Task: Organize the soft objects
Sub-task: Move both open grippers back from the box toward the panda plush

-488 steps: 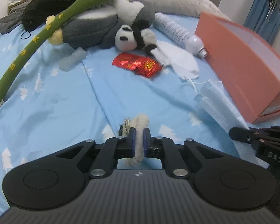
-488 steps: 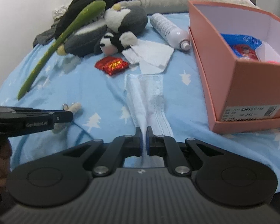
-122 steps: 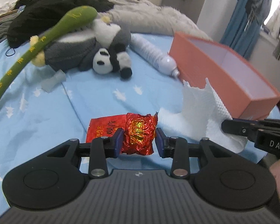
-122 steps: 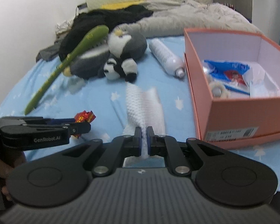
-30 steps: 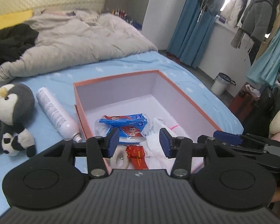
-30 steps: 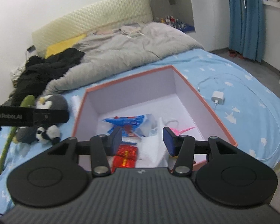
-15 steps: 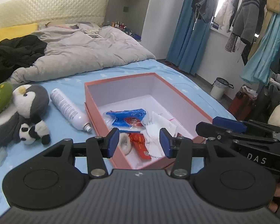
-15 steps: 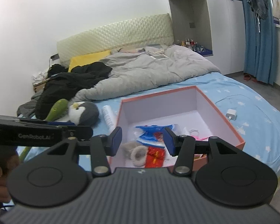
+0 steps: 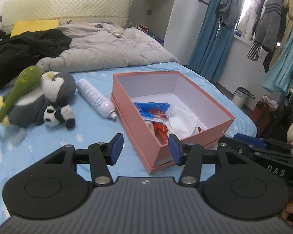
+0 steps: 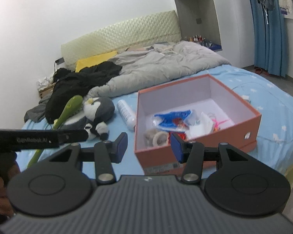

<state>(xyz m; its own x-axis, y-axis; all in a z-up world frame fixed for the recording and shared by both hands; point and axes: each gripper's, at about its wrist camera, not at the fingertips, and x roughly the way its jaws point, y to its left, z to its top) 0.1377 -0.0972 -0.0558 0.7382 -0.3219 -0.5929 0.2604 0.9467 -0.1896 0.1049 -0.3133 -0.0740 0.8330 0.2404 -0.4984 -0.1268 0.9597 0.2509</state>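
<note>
An orange shoe box (image 9: 138,128) stands open on the blue bed. In it lie a blue packet (image 9: 152,109), a red foil packet (image 9: 161,130) and white tissue (image 9: 182,122). The right wrist view adds a fluffy ring (image 10: 156,137) in the near corner of the box (image 10: 156,158). My left gripper (image 9: 144,146) hangs short of the box, its jaws opening with nothing between them. My right gripper (image 10: 148,146) is open and empty, likewise short of the box. A penguin plush (image 9: 48,89), a small panda (image 9: 56,117) and a long green plush (image 9: 15,89) lie to the left.
A white spray bottle (image 9: 95,97) lies between the plush toys and the box. A grey duvet (image 9: 111,46) and black clothes (image 9: 25,46) cover the far bed. Blue curtains (image 9: 211,39), hanging clothes and a bin (image 9: 242,97) stand to the right, off the bed.
Both grippers have drawn back from over the box, which now looks smaller and farther. More of the bed and the plush toys has come into view. The left jaws stand slightly wider.
</note>
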